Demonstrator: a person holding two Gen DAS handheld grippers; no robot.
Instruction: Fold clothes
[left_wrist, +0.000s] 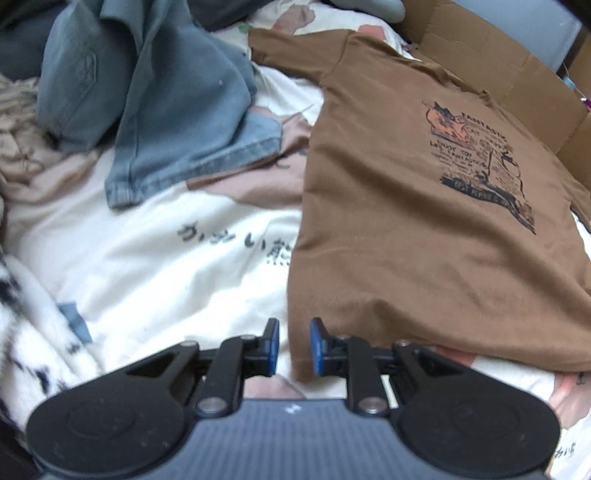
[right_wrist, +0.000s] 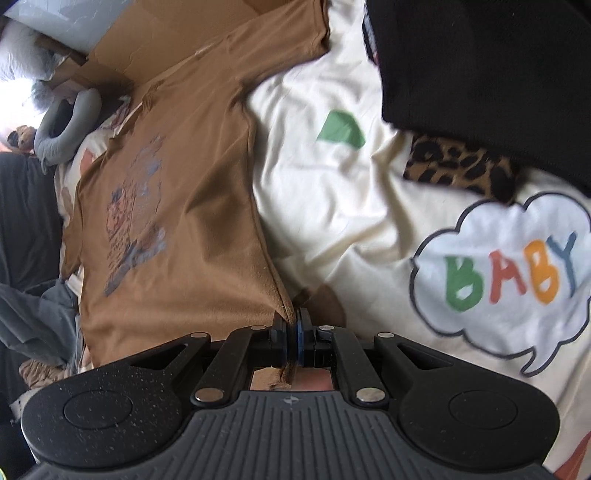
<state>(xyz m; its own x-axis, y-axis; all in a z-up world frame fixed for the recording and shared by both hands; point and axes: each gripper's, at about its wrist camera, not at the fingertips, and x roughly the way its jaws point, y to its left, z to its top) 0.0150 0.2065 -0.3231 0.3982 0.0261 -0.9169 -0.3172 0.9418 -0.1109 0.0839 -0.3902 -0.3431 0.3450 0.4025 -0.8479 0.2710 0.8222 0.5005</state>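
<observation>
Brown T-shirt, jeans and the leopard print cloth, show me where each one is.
Brown T-shirt (left_wrist: 388, 236): left wrist view, plain chest fabric.
Jeans (left_wrist: 173, 147): left wrist view, leg.
Leopard print cloth (right_wrist: 461, 166): right wrist view, visible middle.

1. We find the T-shirt (left_wrist: 424, 206) lying flat on the bedcover (left_wrist: 166, 266), at one o'clock from the left gripper (left_wrist: 293, 345).
2. We note the jeans (left_wrist: 166, 110) heaped at eleven o'clock, just beside the T-shirt's sleeve.
3. A cardboard box (left_wrist: 517, 81) lies behind the T-shirt, at two o'clock.
4. In the right wrist view, the T-shirt's lower corner sits between the pads of the right gripper (right_wrist: 291, 339); its body runs off toward eleven o'clock.
5. A dark garment (right_wrist: 480, 74) lies at one o'clock, over a spotted cloth (right_wrist: 461, 168).
</observation>
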